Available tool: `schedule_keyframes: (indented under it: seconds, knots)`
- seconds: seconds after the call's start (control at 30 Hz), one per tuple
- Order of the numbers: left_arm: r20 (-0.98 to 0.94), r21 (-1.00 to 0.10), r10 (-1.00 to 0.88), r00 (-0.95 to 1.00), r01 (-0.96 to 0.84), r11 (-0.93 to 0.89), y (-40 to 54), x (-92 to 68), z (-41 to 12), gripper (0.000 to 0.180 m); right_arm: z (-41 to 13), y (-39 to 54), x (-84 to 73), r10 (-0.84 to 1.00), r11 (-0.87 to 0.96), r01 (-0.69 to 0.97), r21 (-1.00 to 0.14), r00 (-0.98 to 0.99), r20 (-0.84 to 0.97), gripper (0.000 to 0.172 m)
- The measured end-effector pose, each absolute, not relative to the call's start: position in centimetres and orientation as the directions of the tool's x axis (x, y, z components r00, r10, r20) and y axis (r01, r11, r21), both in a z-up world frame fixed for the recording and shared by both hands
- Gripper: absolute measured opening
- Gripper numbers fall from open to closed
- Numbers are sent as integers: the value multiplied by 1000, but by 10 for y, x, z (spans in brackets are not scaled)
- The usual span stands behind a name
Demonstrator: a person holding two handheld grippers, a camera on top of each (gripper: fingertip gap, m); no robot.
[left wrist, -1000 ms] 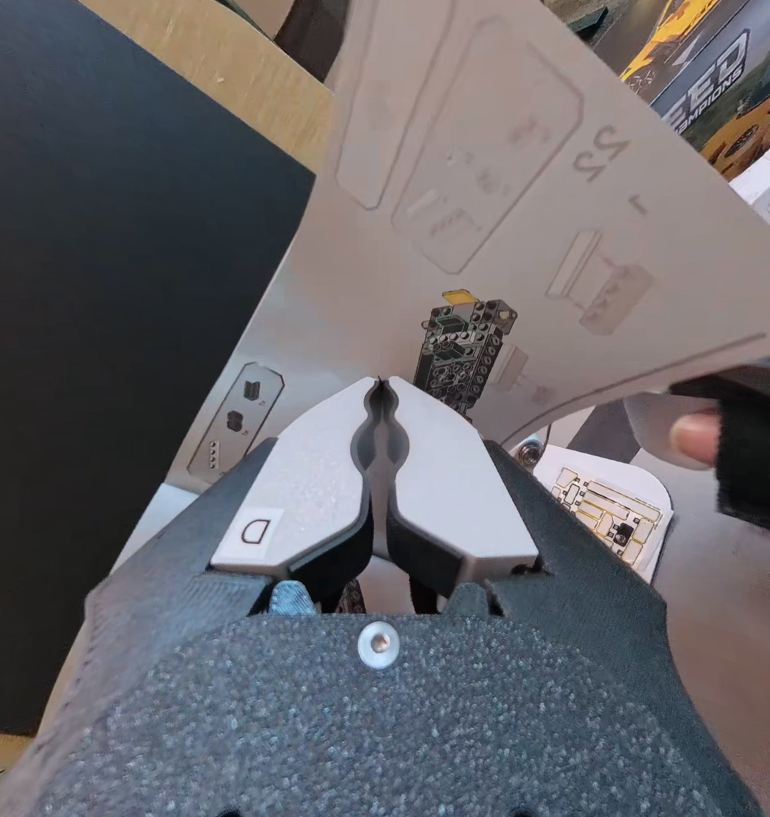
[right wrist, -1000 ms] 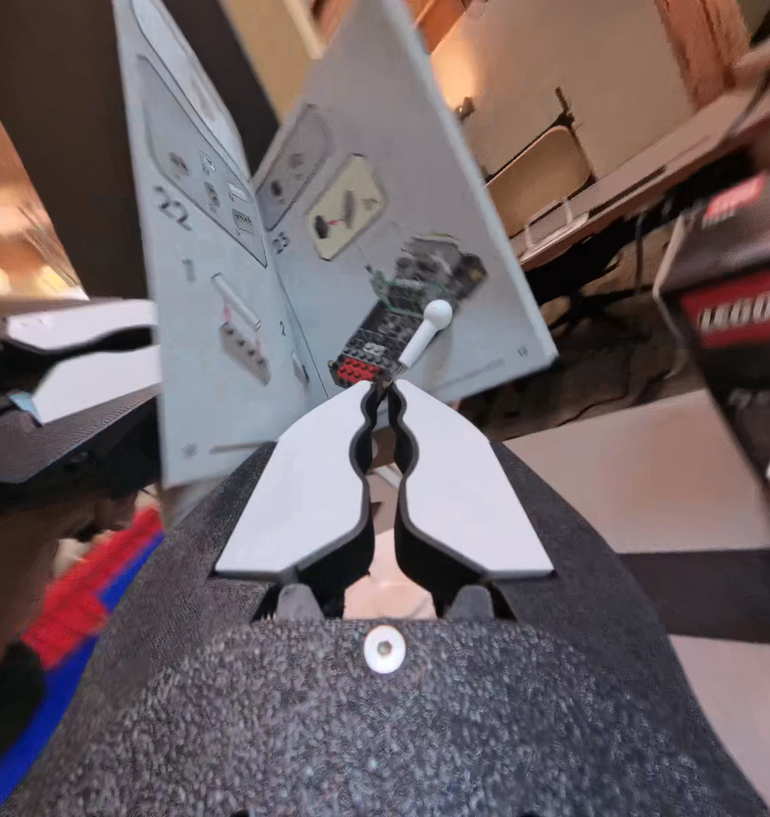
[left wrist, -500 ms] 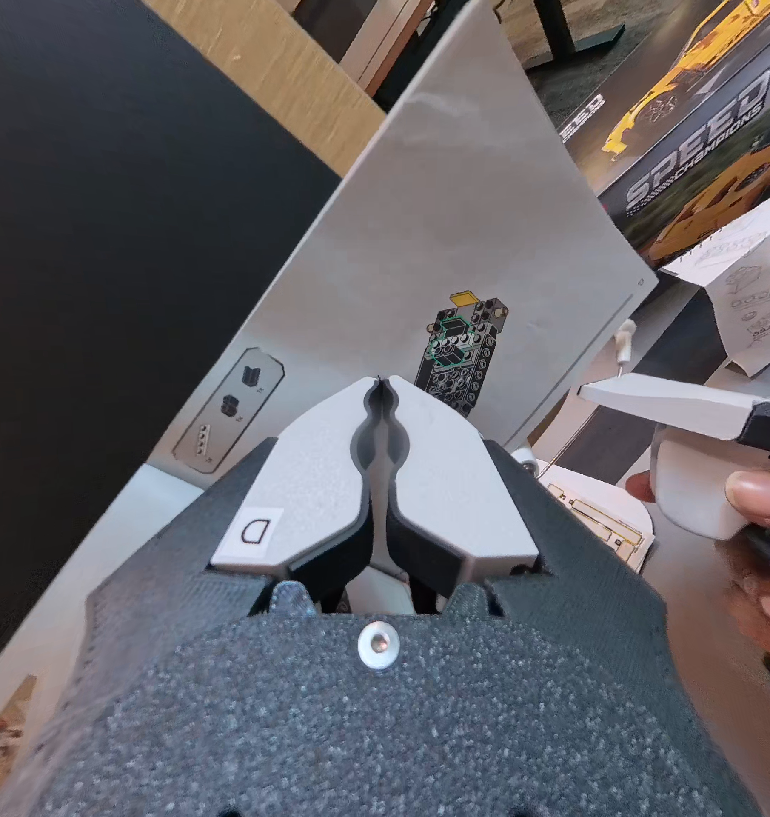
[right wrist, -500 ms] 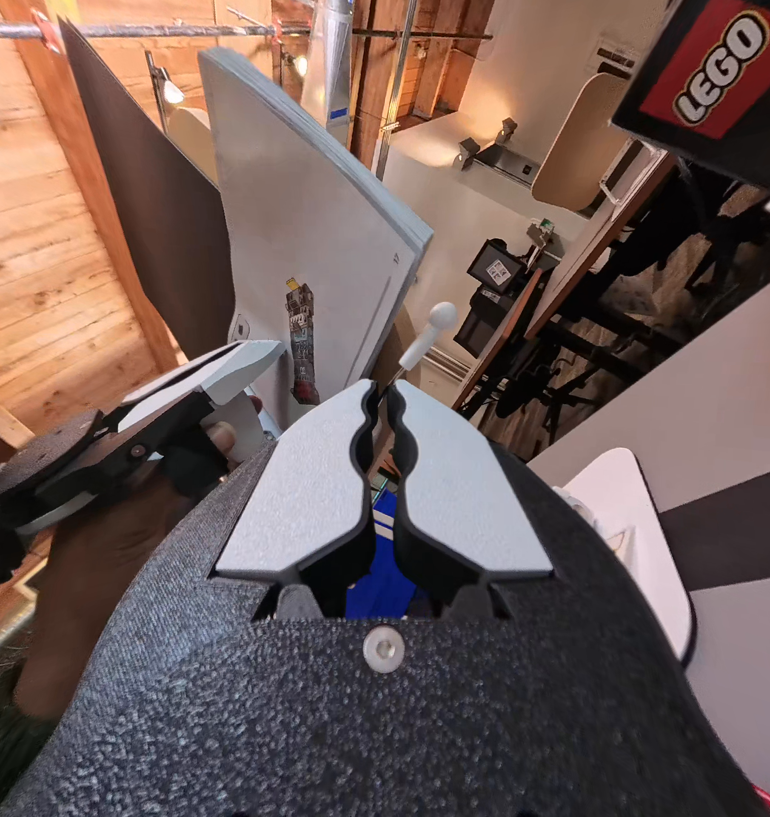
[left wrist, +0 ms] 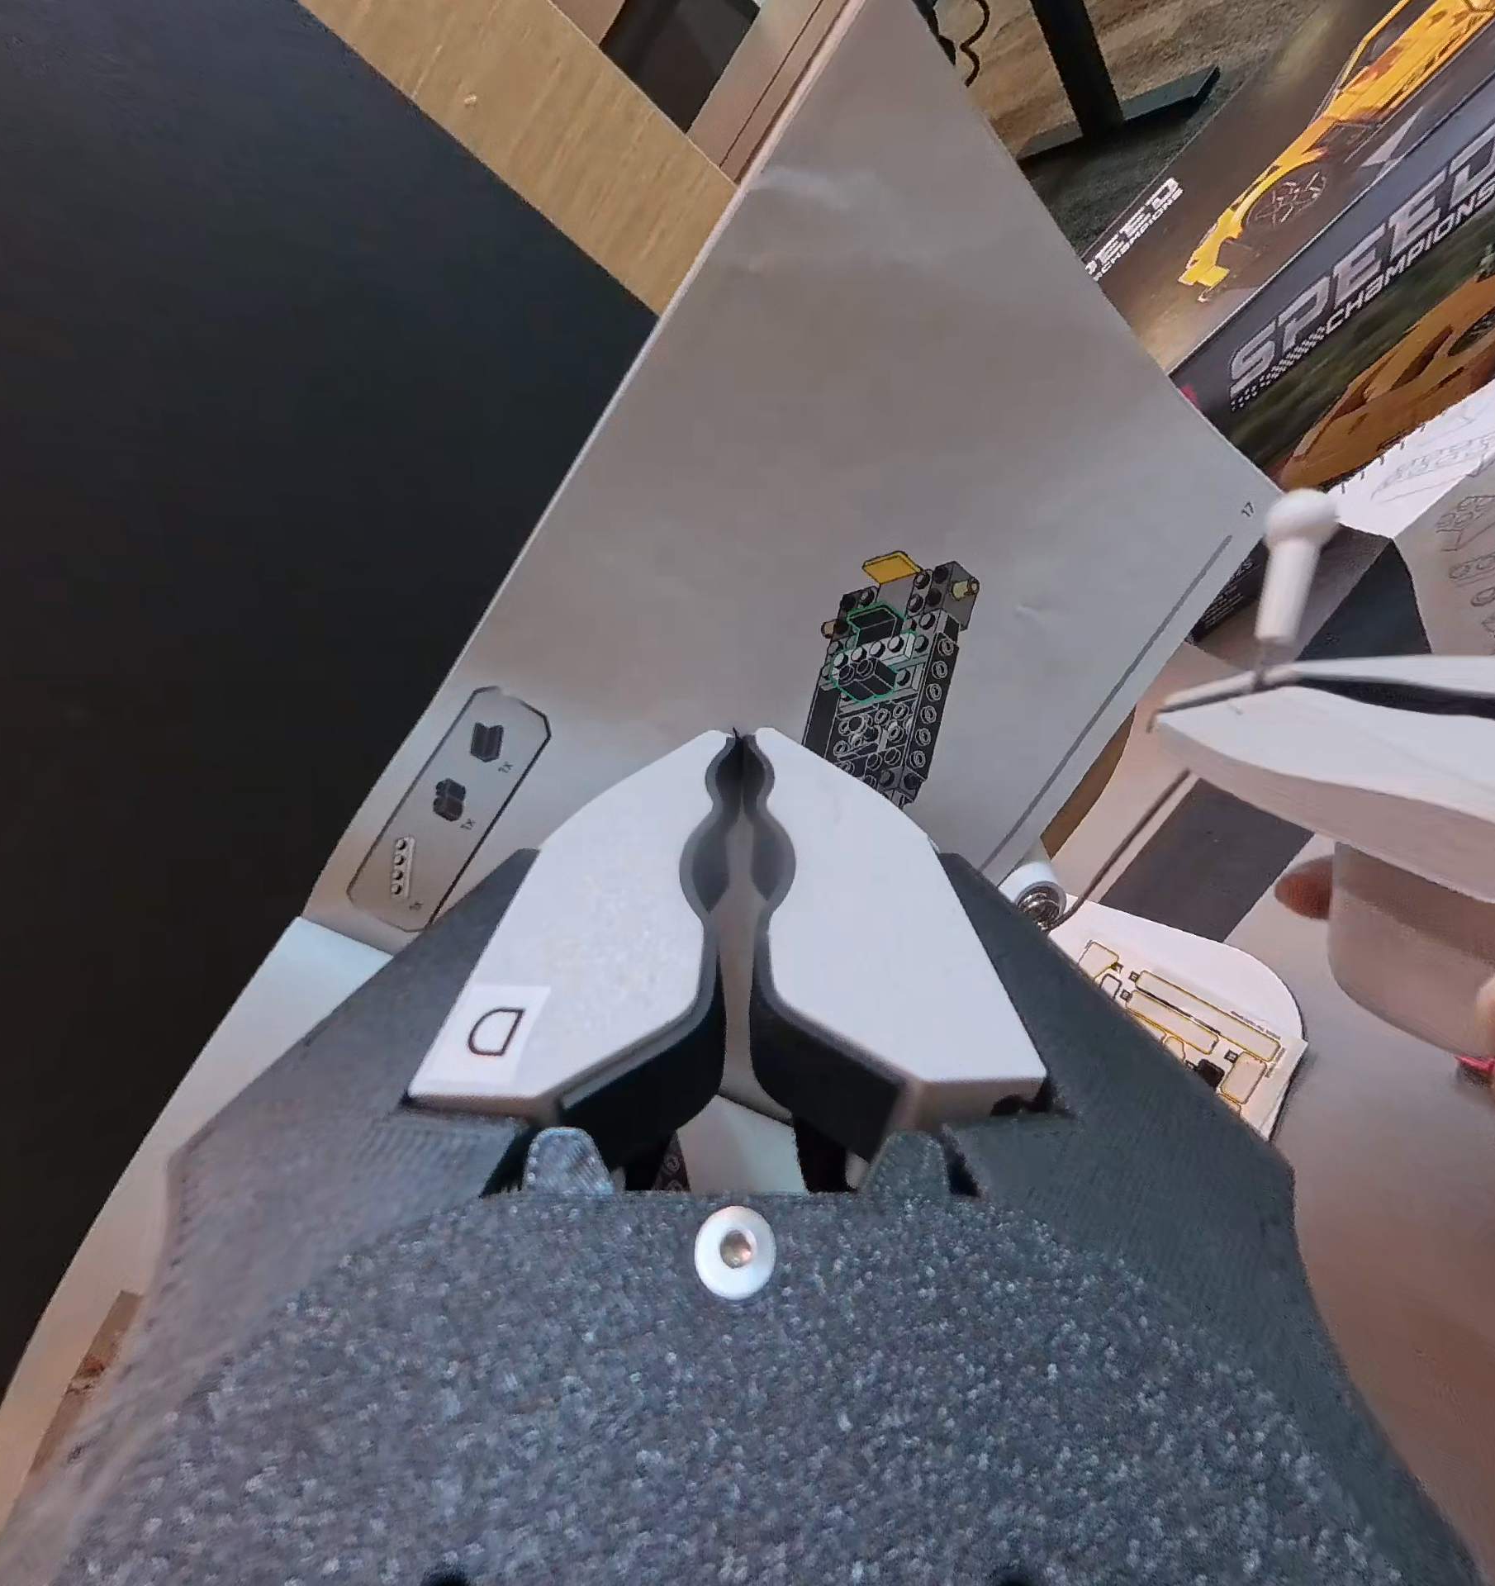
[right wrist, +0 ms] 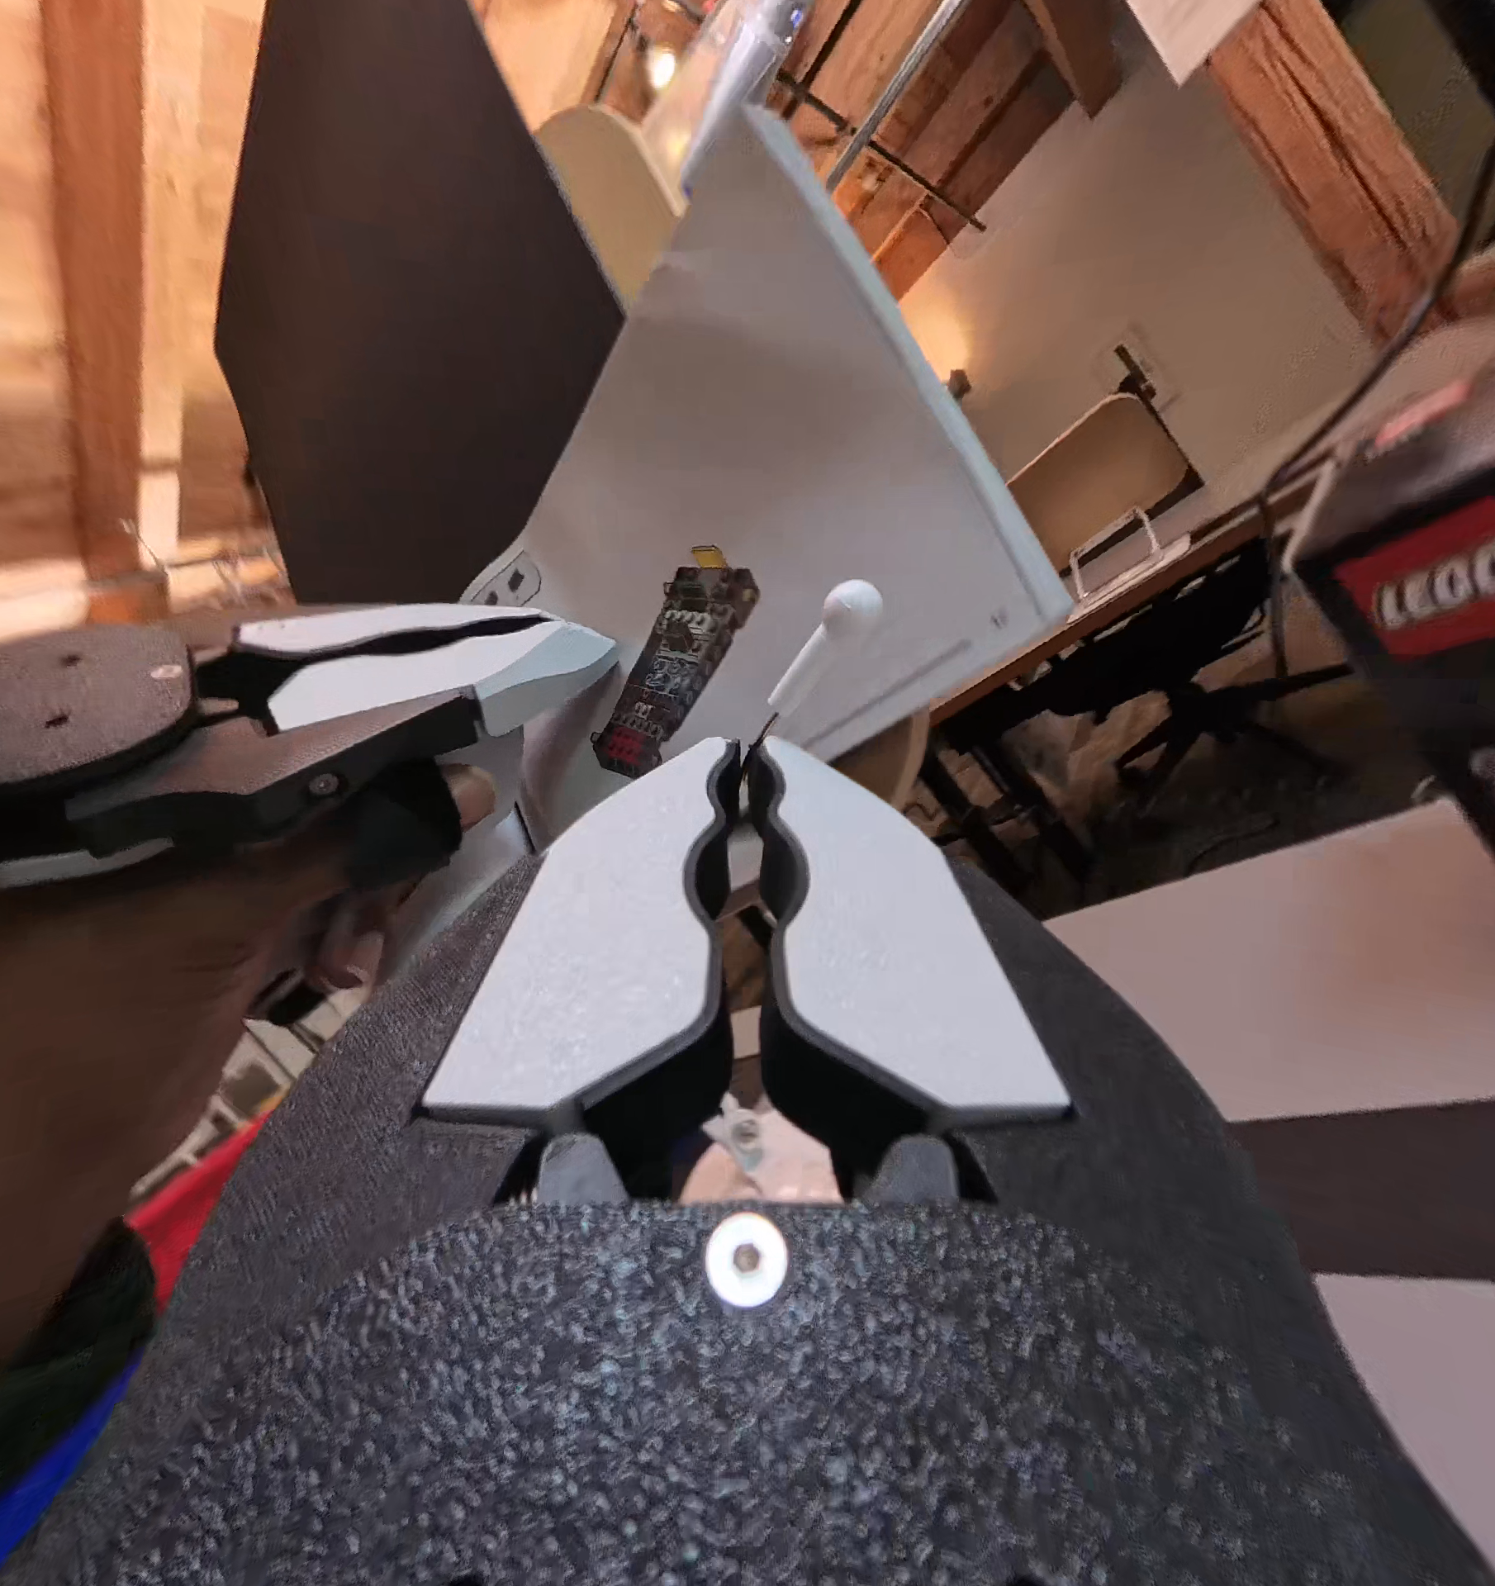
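**Instruction booklet held upright between two claws**

The instruction booklet [left wrist: 856, 412] stands open just ahead of the left claw [left wrist: 737, 736], whose tips are closed on its lower edge. Just right, the right claw [right wrist: 744, 748] grips a white-handled pin tool [right wrist: 821, 639] by its thin metal end.
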State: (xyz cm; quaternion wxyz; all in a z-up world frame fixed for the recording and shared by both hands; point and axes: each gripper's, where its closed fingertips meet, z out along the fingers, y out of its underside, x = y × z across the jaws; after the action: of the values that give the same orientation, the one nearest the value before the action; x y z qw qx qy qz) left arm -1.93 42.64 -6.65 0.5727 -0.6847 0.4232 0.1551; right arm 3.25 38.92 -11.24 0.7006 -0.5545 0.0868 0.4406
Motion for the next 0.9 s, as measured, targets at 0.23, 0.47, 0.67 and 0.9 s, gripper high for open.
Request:
schedule_keyframes:
  seconds: [0.23,0.47,0.67,0.9]
  knots:
    - [-693,-647,-435,575,-763,21,421,-18,-67,0,-98,408,19,523,-4,-323,-947,806,-277,5]
    - [-681,-673,-413,605,-740,25,382,-47,-56,0,-97,393,29,579,-46,-97,-994,809,-106,13]
    - [-621,-694,-405,671,-711,-113,376,-107,-93,0,-83,325,24,720,-24,29,-999,694,3,15]
    - [-552,-767,-329,766,-622,-160,388,-152,-109,0,-125,208,-7,901,-220,157,-963,412,-138,18]
